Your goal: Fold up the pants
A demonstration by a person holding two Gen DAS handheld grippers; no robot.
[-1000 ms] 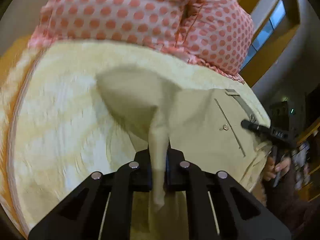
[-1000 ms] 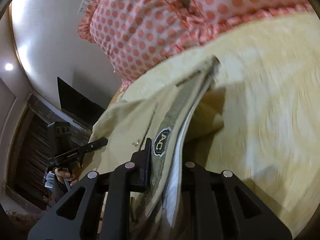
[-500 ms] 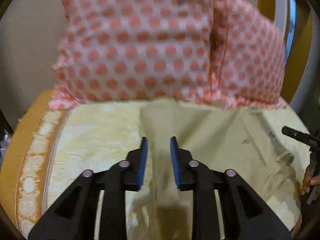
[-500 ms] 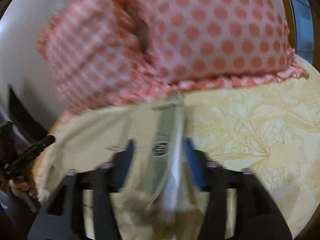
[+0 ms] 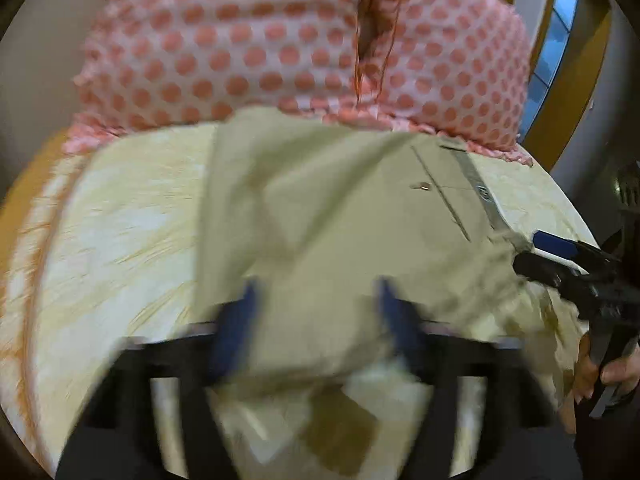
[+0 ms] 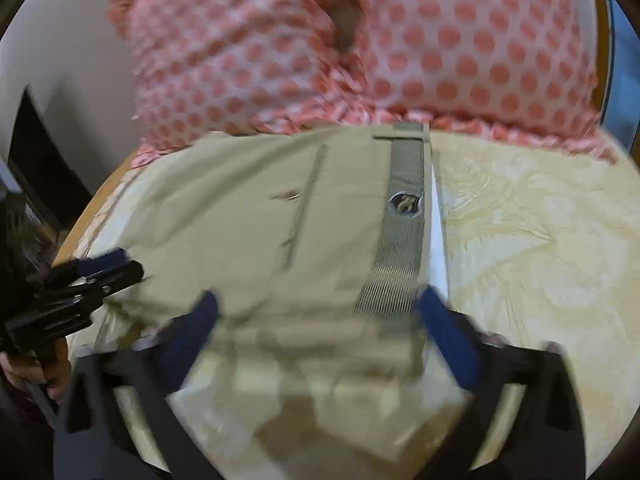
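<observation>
left gripper [image 5: 316,312] and right gripper [image 6: 320,320] both spread wide, side by side, empty

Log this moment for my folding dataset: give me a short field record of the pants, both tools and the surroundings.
garment: khaki pants, lying on the bed, not held by either tool
waistband: grey ribbed band with a round logo, facing up
left tool: open, jaws wide, pants fabric between and below them
right tool: open, jaws spread over the waistband end
surface: yellow patterned bedspread
background: pink polka-dot pillows beyond the pants
image quality: motion blur on both tools
</observation>
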